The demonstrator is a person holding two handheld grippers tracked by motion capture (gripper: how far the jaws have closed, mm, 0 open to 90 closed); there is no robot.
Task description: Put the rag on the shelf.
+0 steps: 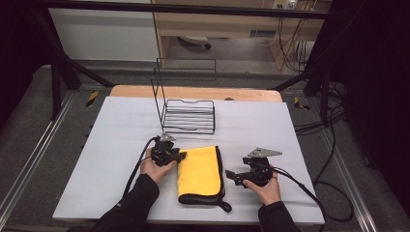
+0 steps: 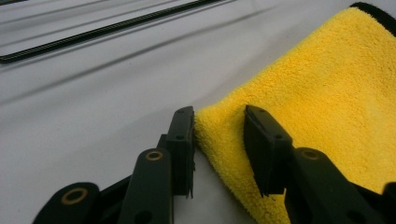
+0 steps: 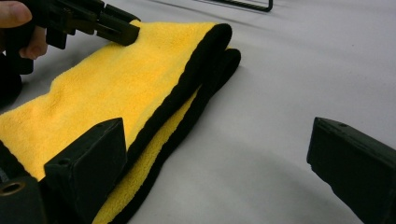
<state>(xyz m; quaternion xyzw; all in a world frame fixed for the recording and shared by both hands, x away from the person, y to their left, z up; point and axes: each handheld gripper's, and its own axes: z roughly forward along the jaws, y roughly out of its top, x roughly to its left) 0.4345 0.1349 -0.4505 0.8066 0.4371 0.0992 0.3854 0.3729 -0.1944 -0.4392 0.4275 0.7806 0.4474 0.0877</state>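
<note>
A folded yellow cloth [image 1: 199, 174] lies on the near middle of the white table [image 1: 106, 145]. The left gripper [image 2: 218, 135] has its jaws a little apart around the cloth's left edge. The right gripper [image 1: 229, 177], just right of the cloth, gapes wide, holding nothing. A wire rack [image 1: 188, 113] stands farther back.

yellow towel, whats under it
The folded yellow towel lies flat on the white table. At its black-trimmed edge, the right gripper view shows another yellow layer beneath the top one. Anything between or beneath the folds is covered.
</note>
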